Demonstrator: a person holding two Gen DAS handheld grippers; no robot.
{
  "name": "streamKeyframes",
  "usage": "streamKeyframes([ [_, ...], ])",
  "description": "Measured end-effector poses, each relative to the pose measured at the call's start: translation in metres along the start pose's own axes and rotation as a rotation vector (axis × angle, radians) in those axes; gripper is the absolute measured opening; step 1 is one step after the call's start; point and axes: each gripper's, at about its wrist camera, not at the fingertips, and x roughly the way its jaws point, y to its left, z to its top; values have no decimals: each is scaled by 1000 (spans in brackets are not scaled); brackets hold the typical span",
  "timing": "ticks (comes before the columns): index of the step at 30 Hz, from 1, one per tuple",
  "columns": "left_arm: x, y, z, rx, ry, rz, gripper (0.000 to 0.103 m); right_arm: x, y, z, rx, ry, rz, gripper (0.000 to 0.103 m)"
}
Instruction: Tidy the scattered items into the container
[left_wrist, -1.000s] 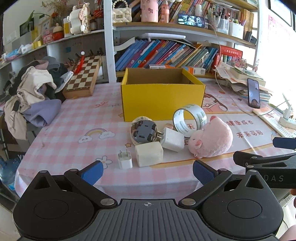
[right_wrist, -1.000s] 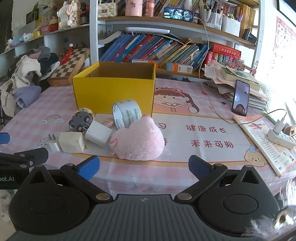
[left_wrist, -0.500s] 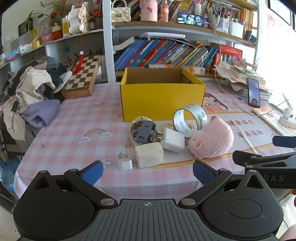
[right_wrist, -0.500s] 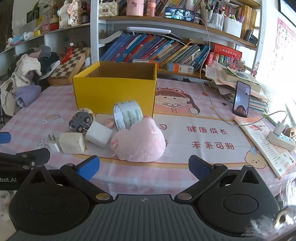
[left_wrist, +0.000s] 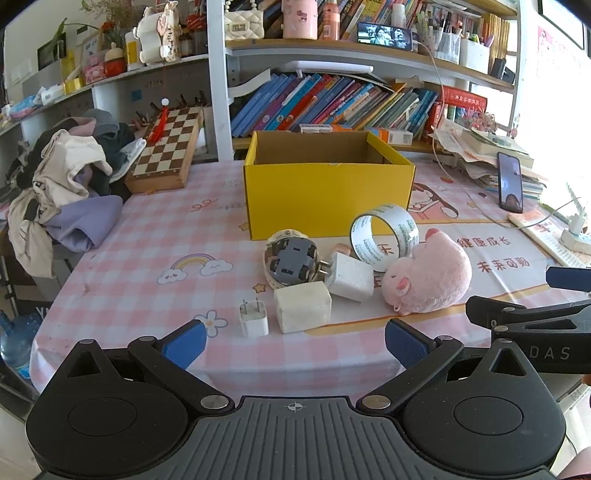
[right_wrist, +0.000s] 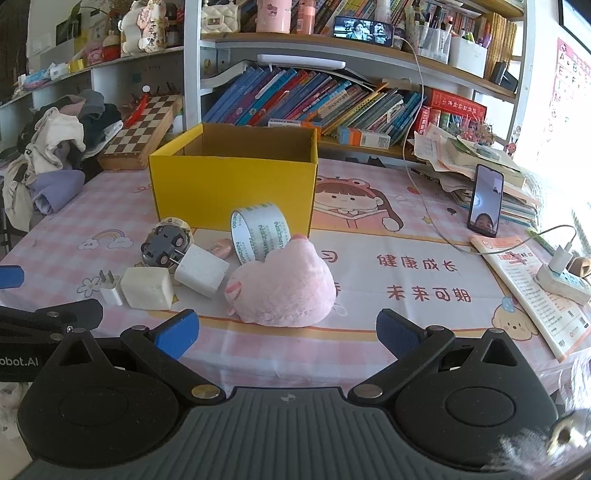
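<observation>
An open yellow box (left_wrist: 327, 194) (right_wrist: 236, 188) stands mid-table. In front of it lie a clear tape roll (left_wrist: 384, 236) (right_wrist: 260, 232), a pink plush pig (left_wrist: 428, 277) (right_wrist: 282, 288), a grey toy car on a tape ring (left_wrist: 291, 258) (right_wrist: 164, 245), two white charger blocks (left_wrist: 303, 306) (left_wrist: 351, 277) and a small white plug (left_wrist: 253, 318) (right_wrist: 109, 290). My left gripper (left_wrist: 293, 341) is open and empty, short of the plug and chargers. My right gripper (right_wrist: 286, 332) is open and empty, just short of the pig.
A chessboard (left_wrist: 168, 147) and a clothes pile (left_wrist: 62, 192) sit at the left. A phone (right_wrist: 485, 201), cable, booklet (right_wrist: 535, 291) and power strip (right_wrist: 563, 280) lie at the right. Bookshelves (left_wrist: 332, 103) stand behind the box. The table's front edge is just ahead of both grippers.
Both views have crept slightly closer to the items. Nothing on the table has moved and both grippers stay open.
</observation>
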Motion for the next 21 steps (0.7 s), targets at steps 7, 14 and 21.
streamKeyframes([
  [7,2,2,4,-1,7,-1,103,0,-2,1,5,6,1,103],
  [14,3,5,7,0,17,-4,103,2,-1,0,3,13,1,103],
  [21,3,4,8,2,23,-8,103,4,-2,-1,3,23,2,103],
])
